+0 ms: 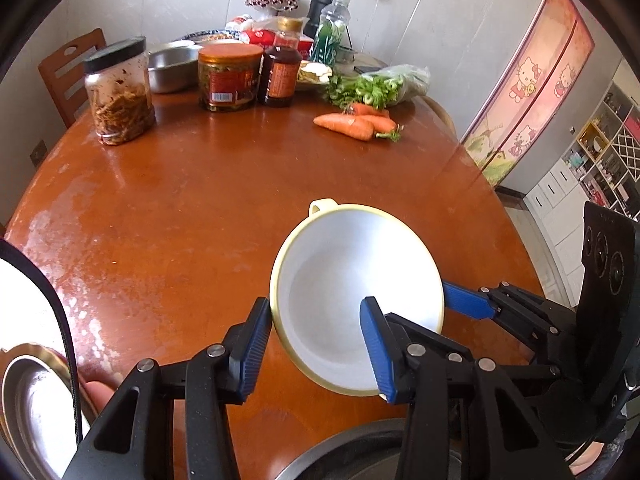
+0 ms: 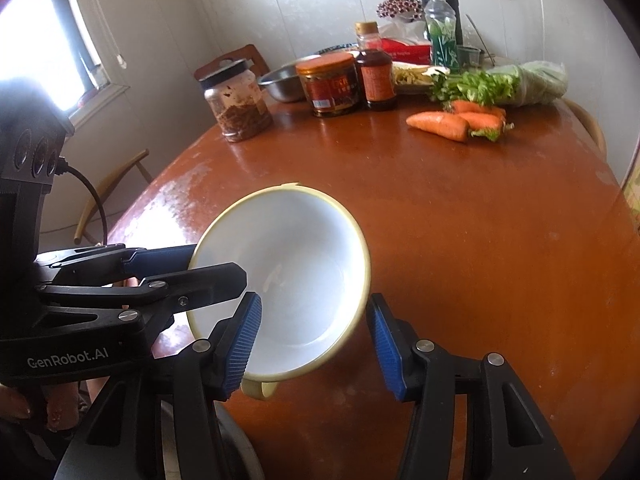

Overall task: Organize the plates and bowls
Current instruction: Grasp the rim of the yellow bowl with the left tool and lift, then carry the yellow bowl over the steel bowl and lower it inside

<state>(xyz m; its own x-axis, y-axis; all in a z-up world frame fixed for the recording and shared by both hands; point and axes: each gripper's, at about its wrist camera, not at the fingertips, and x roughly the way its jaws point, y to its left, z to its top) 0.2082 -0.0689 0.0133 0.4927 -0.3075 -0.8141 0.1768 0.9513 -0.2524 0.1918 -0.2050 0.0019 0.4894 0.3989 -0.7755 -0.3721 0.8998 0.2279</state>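
Observation:
A white bowl (image 1: 352, 292) with a pale yellow rim and small side handles is tilted above the brown round table (image 1: 200, 208). My left gripper (image 1: 316, 340) is open, one finger outside the bowl's left rim and one inside it. My right gripper (image 2: 314, 336) is open, its fingers spanning the bowl's (image 2: 288, 276) near rim. In the left wrist view, the right gripper's blue fingers (image 1: 466, 300) touch the bowl's right edge. A steel plate (image 1: 28, 408) shows at the lower left and a steel bowl rim (image 1: 340, 448) below the grippers.
At the table's far side stand a dark-lidded jar (image 1: 120, 92), an orange-lidded jar (image 1: 230, 76), a sauce bottle (image 1: 282, 66), a steel bowl (image 1: 170, 68), carrots (image 1: 352, 122) and bagged greens (image 1: 384, 86). A wooden chair (image 1: 68, 72) stands behind, shelves (image 1: 600, 160) to the right.

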